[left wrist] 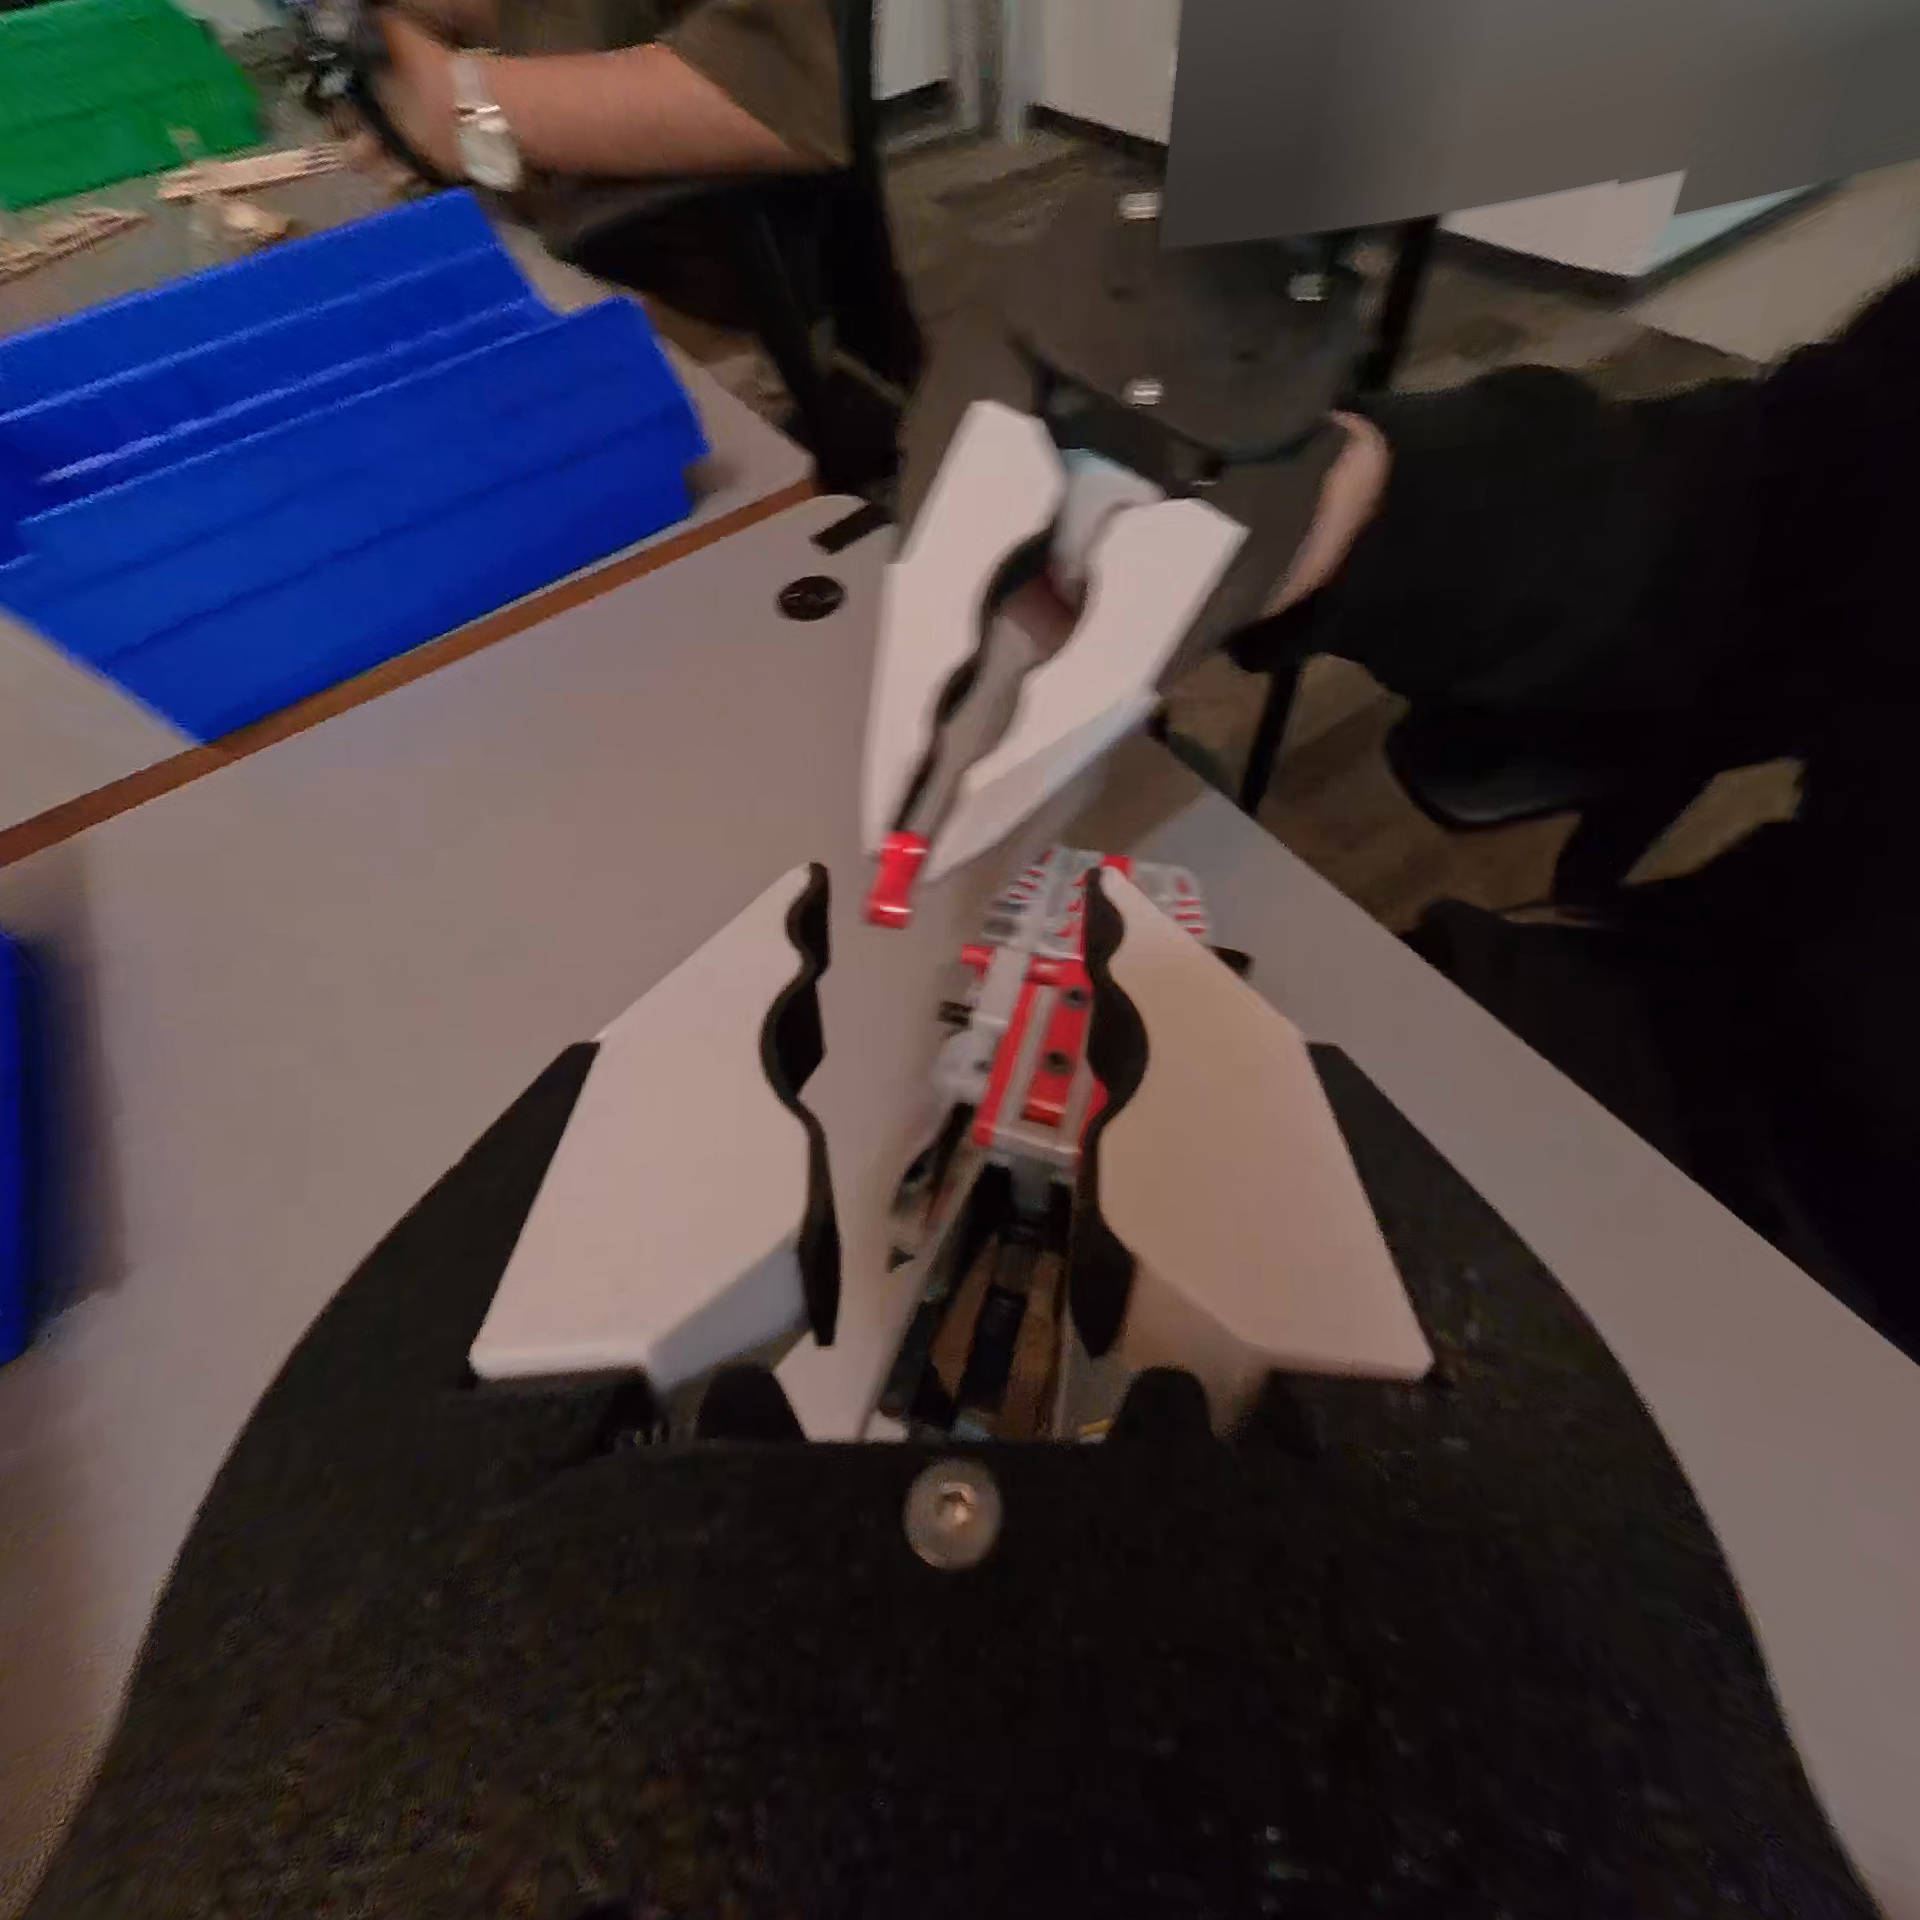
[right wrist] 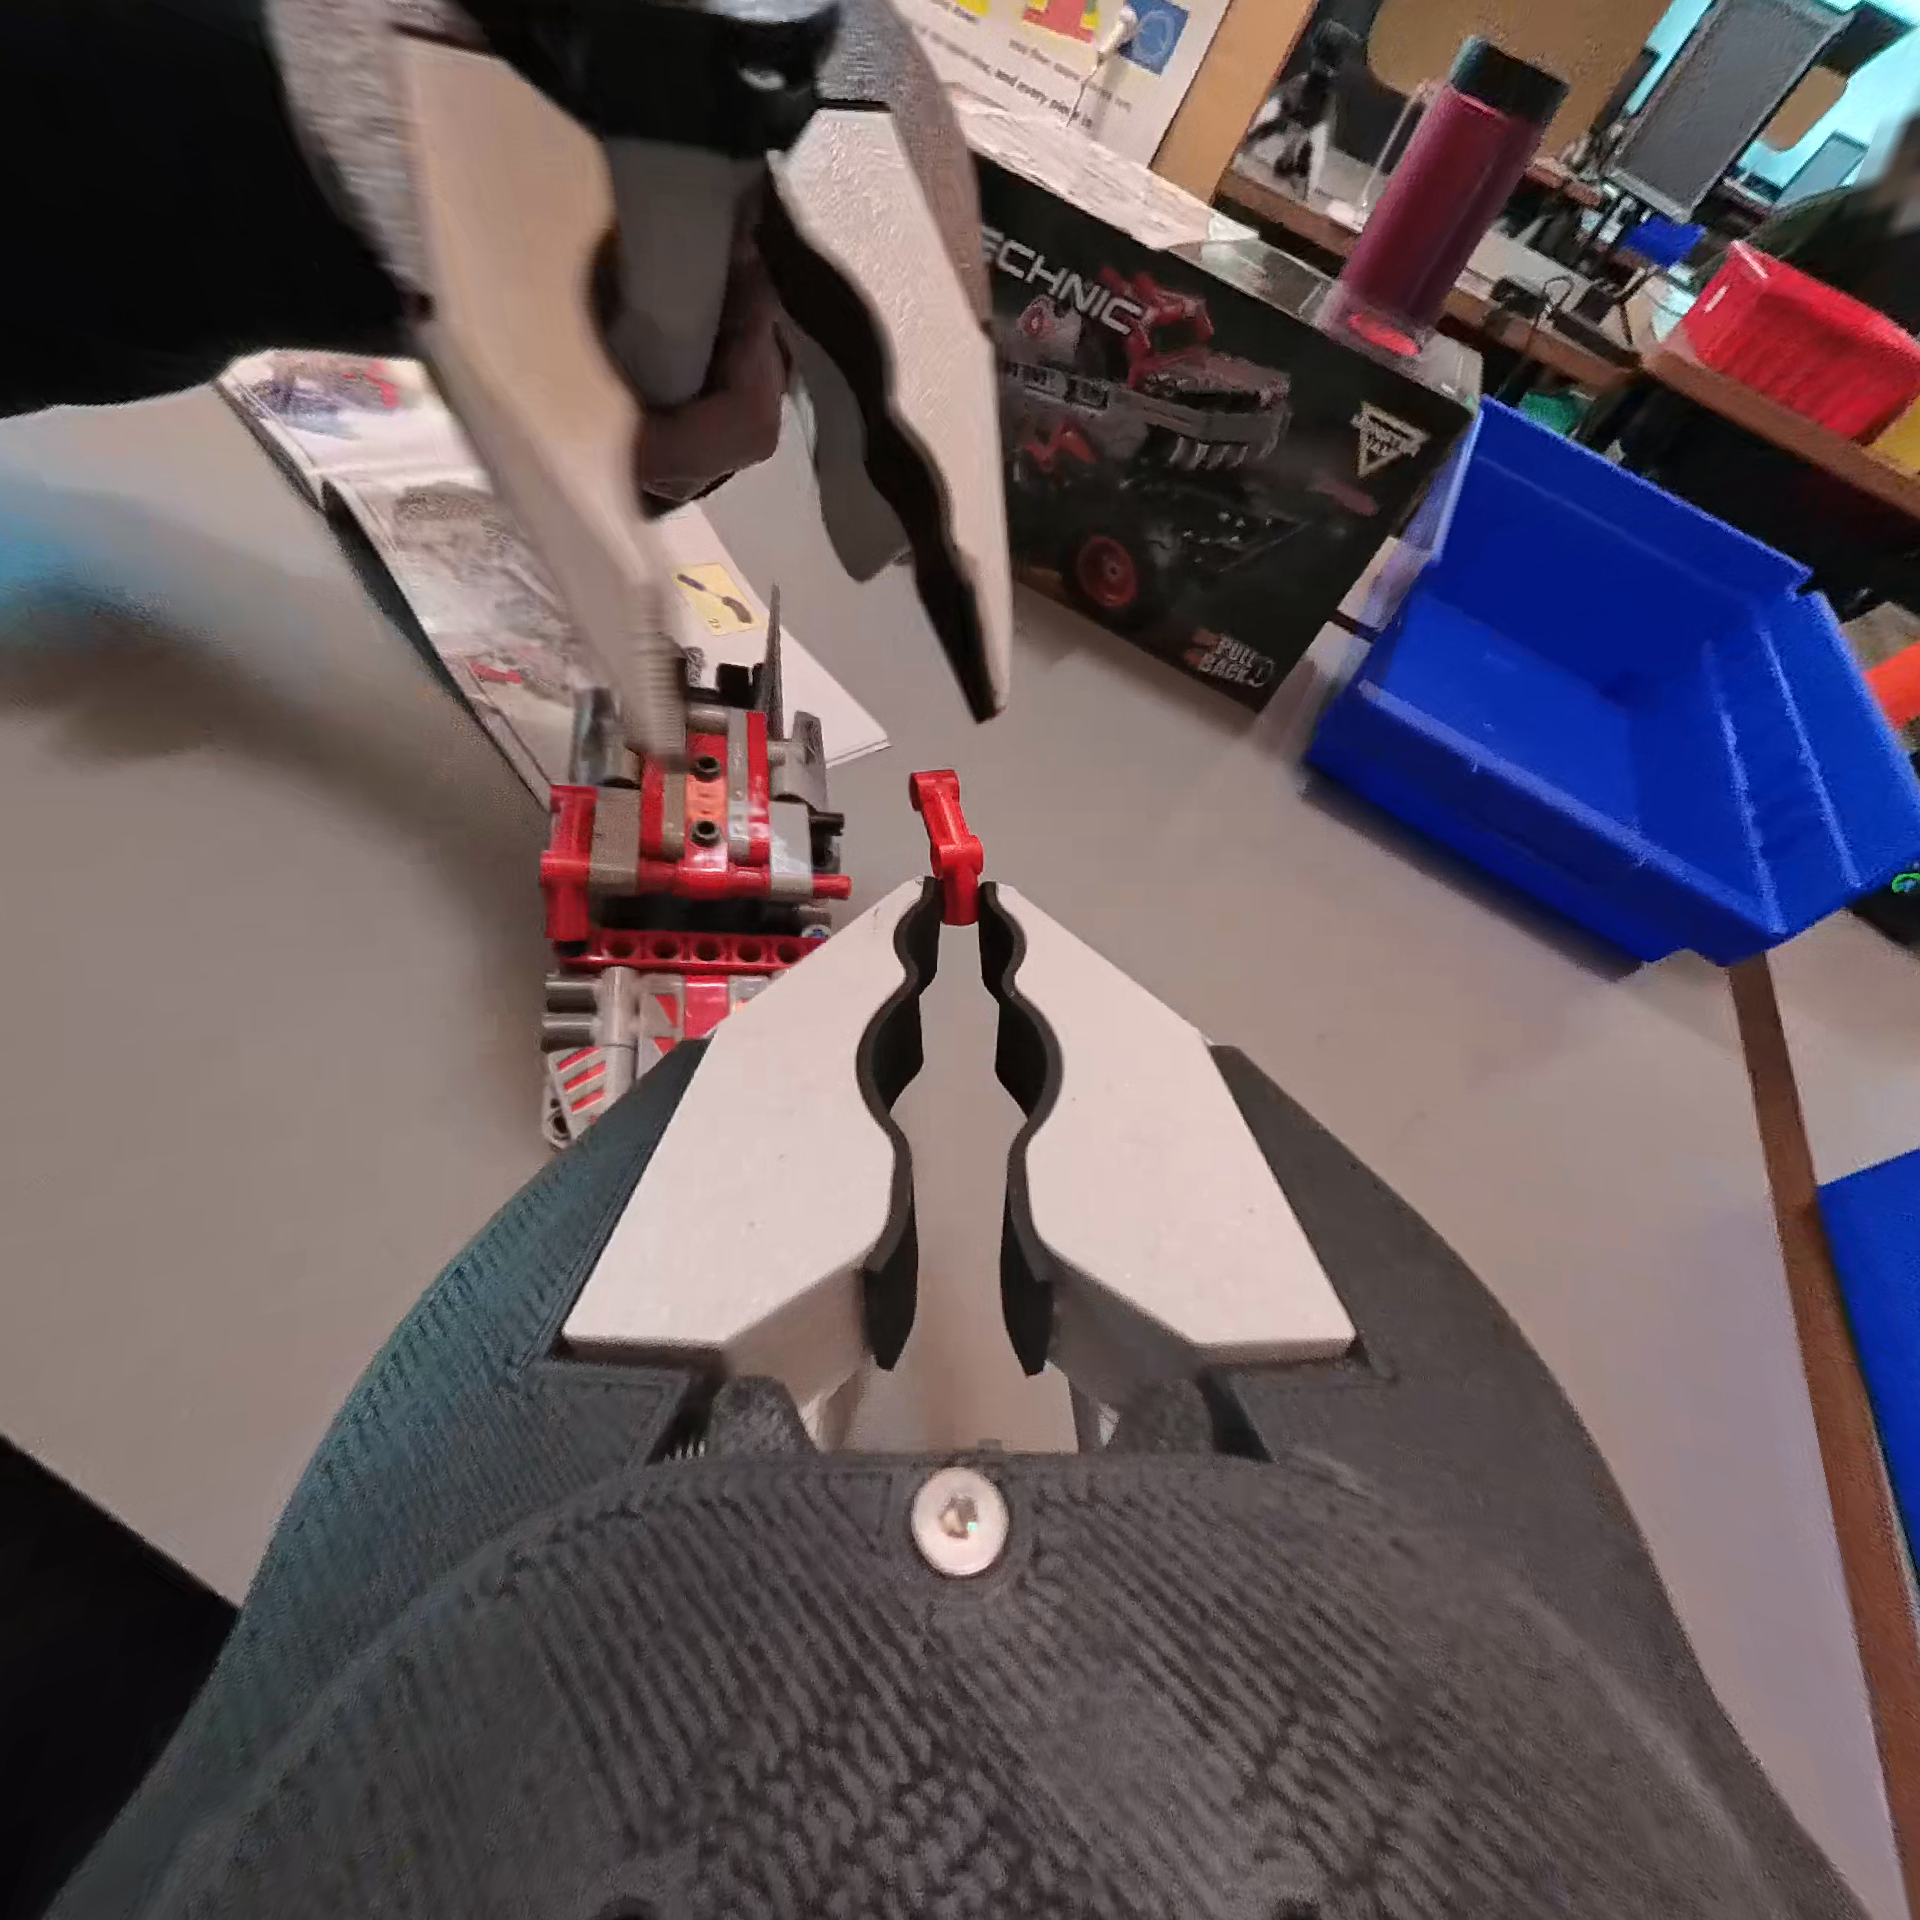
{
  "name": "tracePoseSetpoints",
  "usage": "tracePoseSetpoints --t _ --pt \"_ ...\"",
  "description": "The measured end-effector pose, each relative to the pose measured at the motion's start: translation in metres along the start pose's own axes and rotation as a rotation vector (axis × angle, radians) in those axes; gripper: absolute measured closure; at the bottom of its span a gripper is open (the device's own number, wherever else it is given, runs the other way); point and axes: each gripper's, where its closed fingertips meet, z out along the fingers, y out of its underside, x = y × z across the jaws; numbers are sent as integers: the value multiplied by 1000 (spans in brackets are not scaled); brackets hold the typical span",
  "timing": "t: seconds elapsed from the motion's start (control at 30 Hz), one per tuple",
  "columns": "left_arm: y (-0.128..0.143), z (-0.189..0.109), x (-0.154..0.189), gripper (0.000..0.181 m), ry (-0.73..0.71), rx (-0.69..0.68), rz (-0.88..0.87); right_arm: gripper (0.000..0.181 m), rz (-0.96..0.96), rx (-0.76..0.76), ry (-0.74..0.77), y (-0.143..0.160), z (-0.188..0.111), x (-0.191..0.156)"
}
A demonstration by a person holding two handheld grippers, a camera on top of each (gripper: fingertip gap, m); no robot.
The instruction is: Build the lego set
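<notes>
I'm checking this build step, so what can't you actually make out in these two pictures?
- Lego model, left wrist view: its right side lies behind the left gripper's finger.
- Lego model, right wrist view: its near end is covered by the right gripper; a left finger touches its top, contact blurred.
- Red piece: its lower end sits inside the right gripper's tips.
- Instruction booklet: blurred and partly covered.

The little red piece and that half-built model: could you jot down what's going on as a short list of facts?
Right gripper: shut on the red piece, held at its tips
Left gripper: open, one finger resting on the model
Model: red and grey, standing on the table
Red piece: beside the model, not yet attached
Nearby: blue bin, set's box, booklet
</notes>
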Motion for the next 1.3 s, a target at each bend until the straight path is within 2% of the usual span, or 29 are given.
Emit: tracePoseSetpoints --t 0.07,0.1,0.17,0.23,0.47,0.93,1.23,1.27,1.3 --pt "5 0 -10 142 -51 -38 13 175 -3 19 -16 -7 -1 -6" --pt "7 1 -10 154 -49 -49 28 175 2 37 -20 -11 -1 -8" --pt "11 3 -9 160 -50 -77 46 175 20 47 -51 -13 -1 -13" --pt "13 5 -4 175 -34 -87 87 175 24 53 -46 -13 -1 -12" --pt "17 7 6 175 37 -78 132 176 103 92 -196 -9 -6 -25" --pt "21 8 1 176 28 -106 151 170 95 118 -186 -9 -4 -23" --pt "19 8 -1 175 26 -95 129 176 90 117 -162 -10 -4 -19" --pt "20 8 -1 174 21 -96 131 176 113 112 -166 -9 -3 -19" --pt "21 7 0 165 29 -97 128 176 126 84 -155 -4 -2 -17"
